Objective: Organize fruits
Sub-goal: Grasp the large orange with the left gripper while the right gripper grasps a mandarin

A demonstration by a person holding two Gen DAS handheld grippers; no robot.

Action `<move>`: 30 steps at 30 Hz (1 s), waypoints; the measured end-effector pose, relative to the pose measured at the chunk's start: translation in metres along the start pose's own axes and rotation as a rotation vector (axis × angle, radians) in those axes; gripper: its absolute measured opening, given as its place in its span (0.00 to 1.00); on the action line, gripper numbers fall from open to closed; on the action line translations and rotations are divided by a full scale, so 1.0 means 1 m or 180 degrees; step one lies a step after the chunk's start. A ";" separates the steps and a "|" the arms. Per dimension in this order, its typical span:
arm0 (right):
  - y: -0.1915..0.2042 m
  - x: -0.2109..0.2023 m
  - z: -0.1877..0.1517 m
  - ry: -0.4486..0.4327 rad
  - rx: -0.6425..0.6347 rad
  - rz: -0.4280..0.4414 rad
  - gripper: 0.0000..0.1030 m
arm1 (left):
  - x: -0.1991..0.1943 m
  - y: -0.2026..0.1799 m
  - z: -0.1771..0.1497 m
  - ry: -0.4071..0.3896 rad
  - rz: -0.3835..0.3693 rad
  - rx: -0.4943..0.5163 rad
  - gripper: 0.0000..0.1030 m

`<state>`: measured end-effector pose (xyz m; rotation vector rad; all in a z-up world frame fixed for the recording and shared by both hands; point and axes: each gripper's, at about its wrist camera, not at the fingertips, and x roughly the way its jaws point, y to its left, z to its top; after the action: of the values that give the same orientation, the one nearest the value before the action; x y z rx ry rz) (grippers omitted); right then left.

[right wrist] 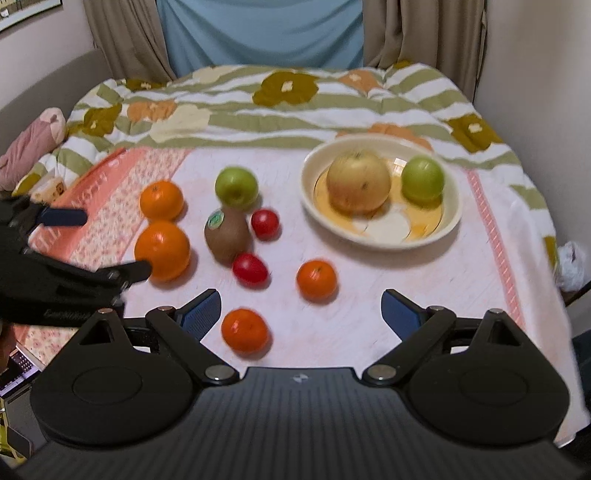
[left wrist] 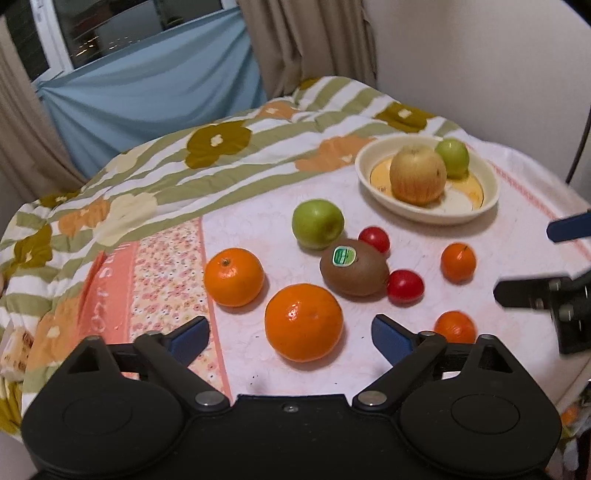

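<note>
A cream bowl [left wrist: 480,177] [right wrist: 314,192] holds a large yellow apple [left wrist: 417,173] [right wrist: 358,181] and a small green apple [left wrist: 452,157] [right wrist: 423,177]. On the pink cloth lie a green apple [left wrist: 317,221] [right wrist: 236,184], a kiwi [left wrist: 354,269] [right wrist: 227,236], two red tomatoes [left wrist: 375,238] [left wrist: 404,284], two big oranges [left wrist: 303,321] [left wrist: 233,277] and two small tangerines [left wrist: 458,260] [left wrist: 454,326]. My left gripper [left wrist: 291,336] is open, its fingers either side of the nearest big orange. My right gripper [right wrist: 301,314] is open and empty above the cloth, by a tangerine [right wrist: 244,329].
A striped flowered quilt [left wrist: 221,162] covers the far half of the table. Curtains and a blue sheet [right wrist: 258,33] hang behind. A wall stands to the right. A pink bundle [right wrist: 29,144] lies at the far left edge.
</note>
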<state>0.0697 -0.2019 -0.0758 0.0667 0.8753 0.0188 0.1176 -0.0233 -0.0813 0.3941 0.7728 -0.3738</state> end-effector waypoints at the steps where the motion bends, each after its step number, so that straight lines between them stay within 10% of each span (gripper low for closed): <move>1: 0.003 0.005 -0.004 0.0035 0.0018 0.0013 1.00 | 0.006 0.001 -0.001 0.0017 -0.0035 0.0019 0.89; 30: 0.032 0.057 -0.024 0.0304 0.0190 0.0073 0.67 | 0.060 0.002 -0.010 0.0119 -0.0300 0.0374 0.64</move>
<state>0.0880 -0.1664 -0.1322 0.1326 0.9705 0.0175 0.1522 -0.0276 -0.1314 0.4771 0.8100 -0.5028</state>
